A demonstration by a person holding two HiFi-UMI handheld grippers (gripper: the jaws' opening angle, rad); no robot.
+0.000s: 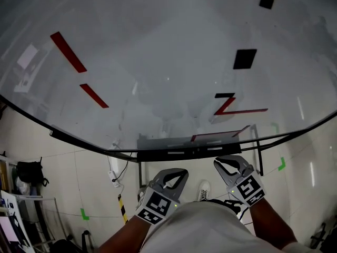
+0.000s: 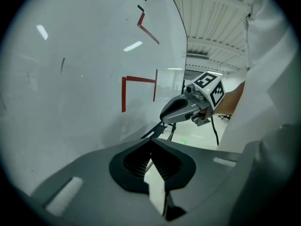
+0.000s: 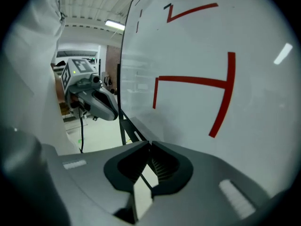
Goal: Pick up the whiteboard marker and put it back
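Observation:
I see no whiteboard marker in any view. A large whiteboard [image 1: 158,62] stands in front of me, with a narrow tray [image 1: 174,144] along its lower edge. My left gripper [image 1: 178,173] is held low, close to my body and just short of the tray, jaws shut and empty. My right gripper [image 1: 223,162] is beside it, also shut on nothing. In the left gripper view the shut jaws [image 2: 151,140] face the board, with the right gripper [image 2: 181,109] beyond them. In the right gripper view the left gripper [image 3: 101,105] shows past the shut tips [image 3: 150,145].
Red strips [image 1: 67,51], a red angled mark [image 1: 229,107] and black squares [image 1: 245,58] are on the board. Red bracket lines [image 3: 193,81] sit just above the tray. Below are the board's stand legs, a power strip [image 1: 113,178], a shoe [image 1: 204,190] and green floor marks [image 1: 83,213].

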